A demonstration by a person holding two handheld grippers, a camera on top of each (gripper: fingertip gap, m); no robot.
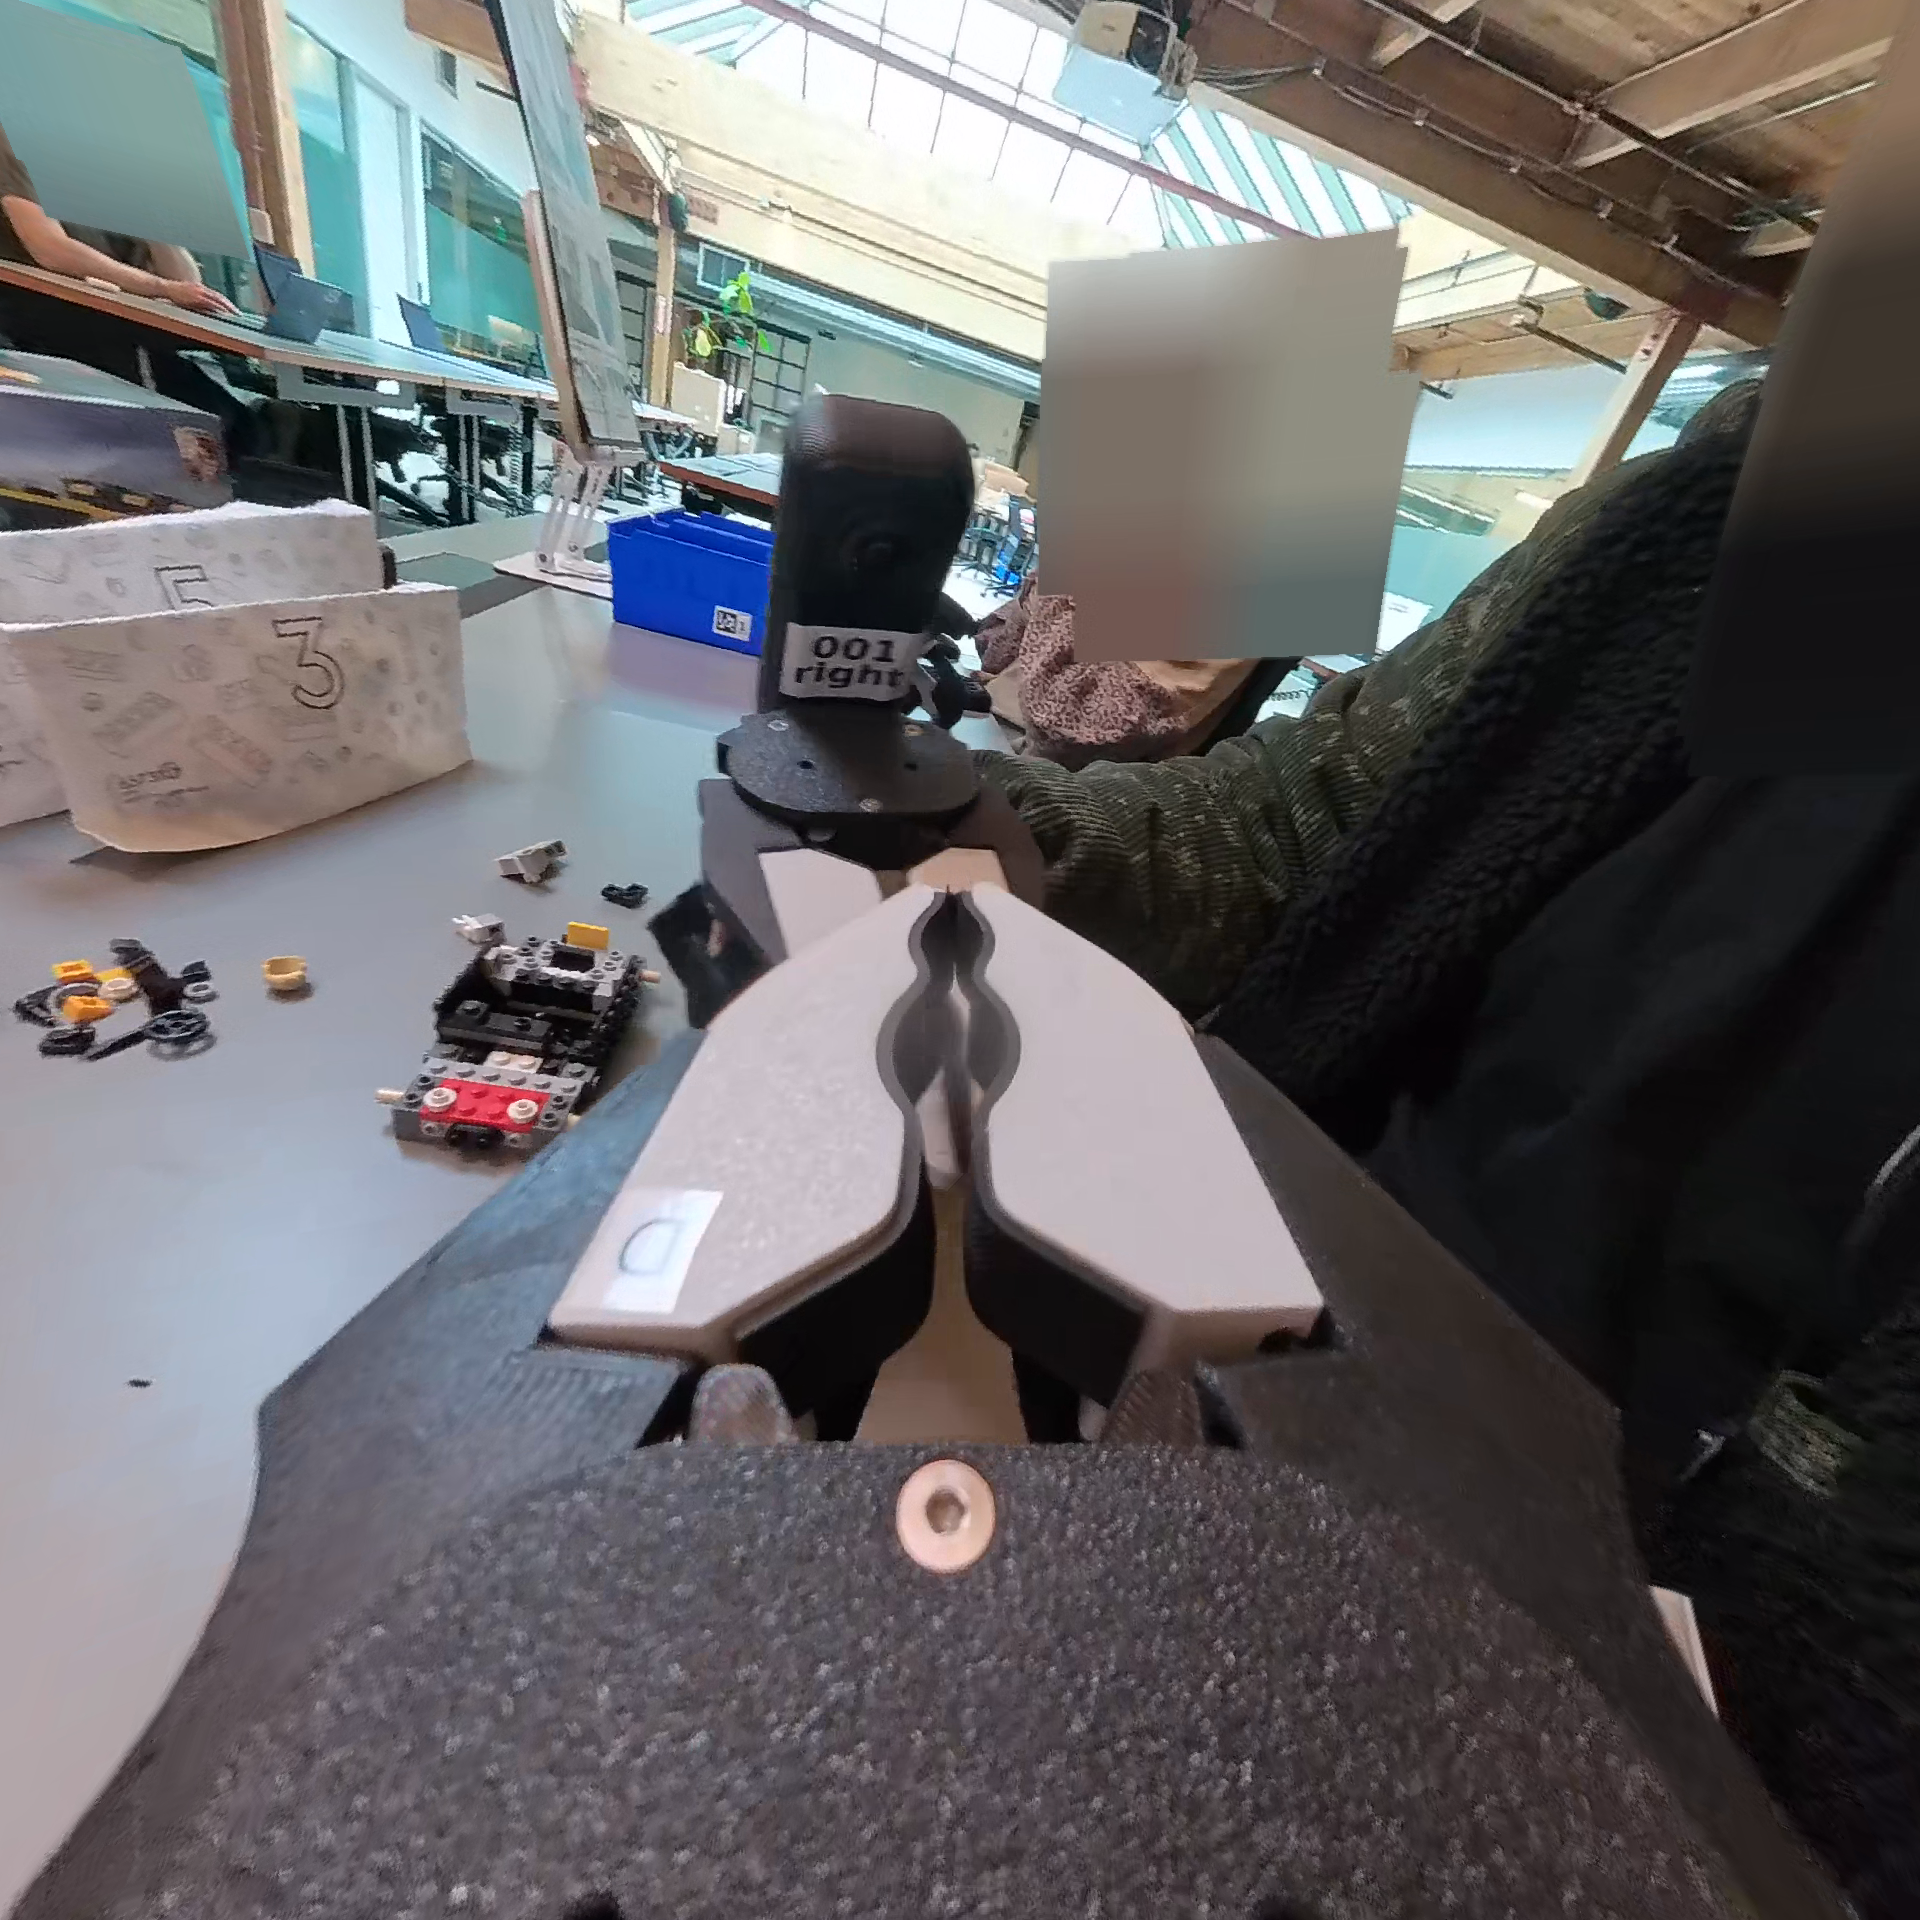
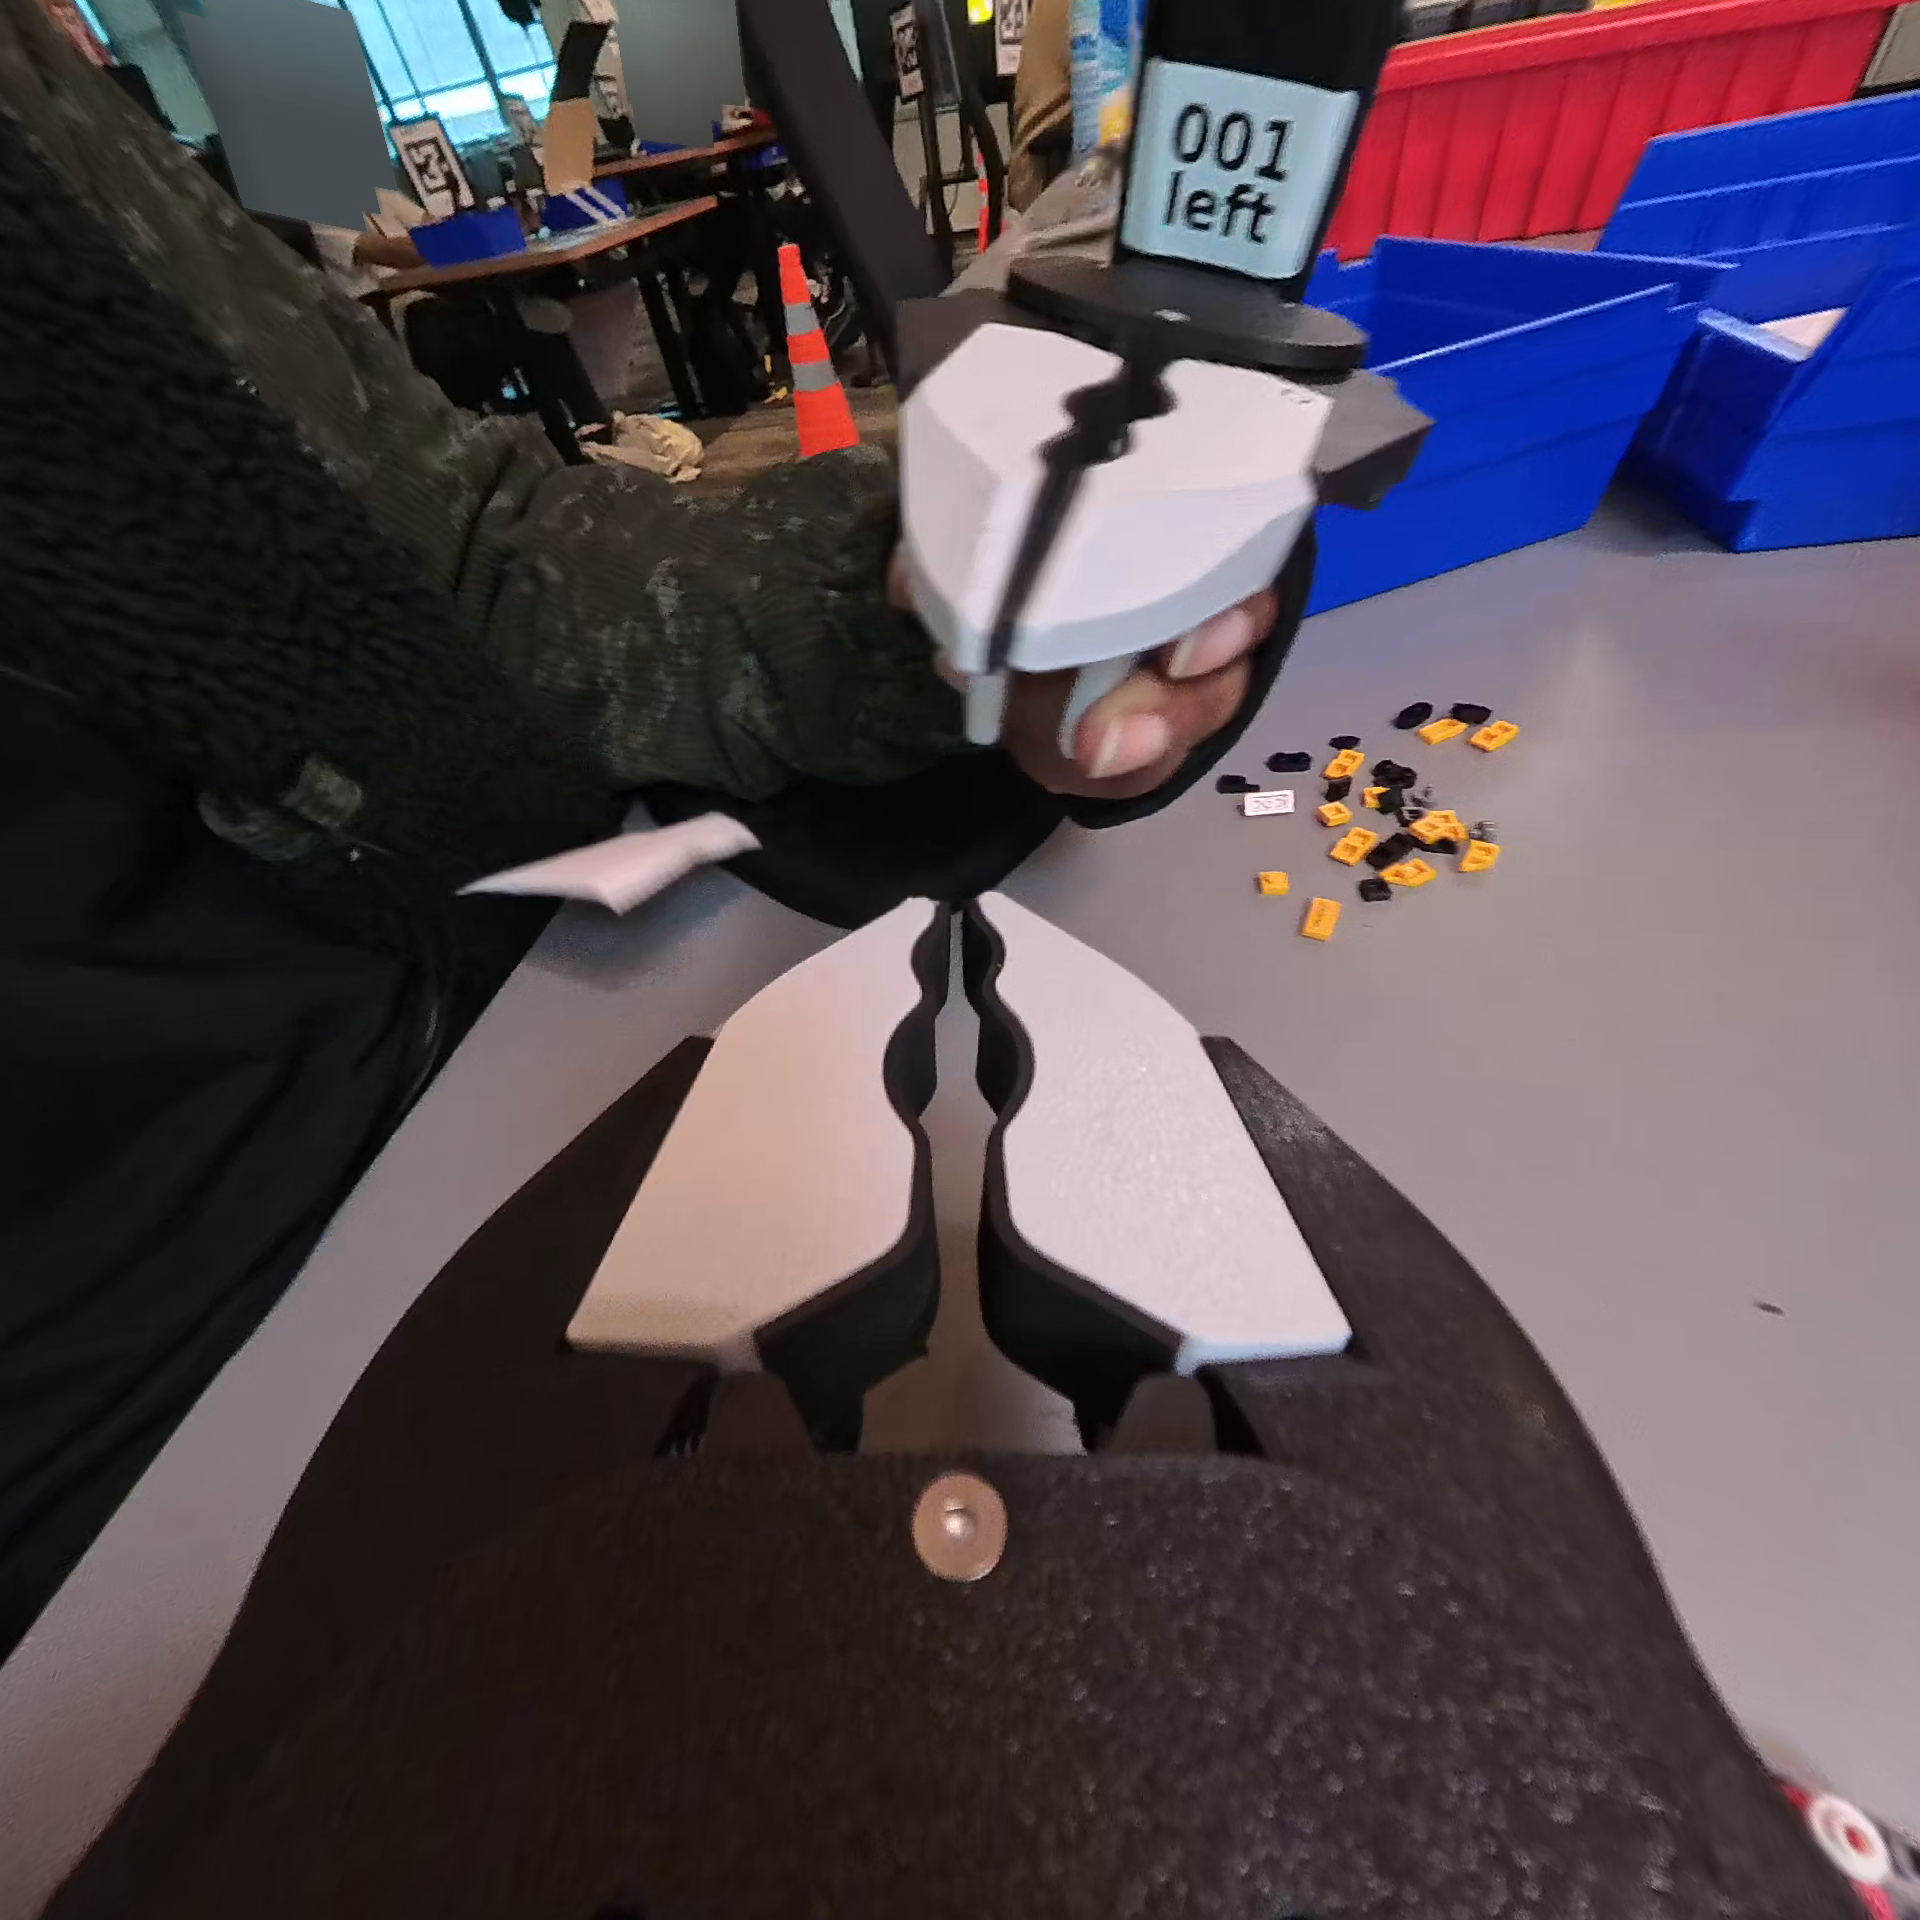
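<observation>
My left gripper (image 1: 951, 896) is shut, with nothing visible between its pads. It hovers over the grey table (image 1: 260, 1299), right in front of the right gripper's camera mount (image 1: 847, 774). The right wrist view shows it (image 2: 992, 649) from the front, shut, with a hand (image 2: 1143, 727) on its grip. My right gripper (image 2: 958, 910) is also shut, with nothing visible in it, and points at that hand. A partly built brick car (image 1: 520, 1049) in black, grey and red lies on the table to the left of both grippers.
Loose black and yellow parts (image 1: 114, 1003) and white paper bags (image 1: 249, 717) lie left of the car. Small yellow and black pieces (image 2: 1382, 810) are scattered to the right. Blue bins (image 2: 1558, 416) stand behind them. A person's dark sleeve (image 2: 520, 623) fills the near side. Spacing between my two grippers at the tips: around 6 centimeters. Left tips and right tips are each some 20 centimeters from the partly built brick car (image 1: 520, 1049).
</observation>
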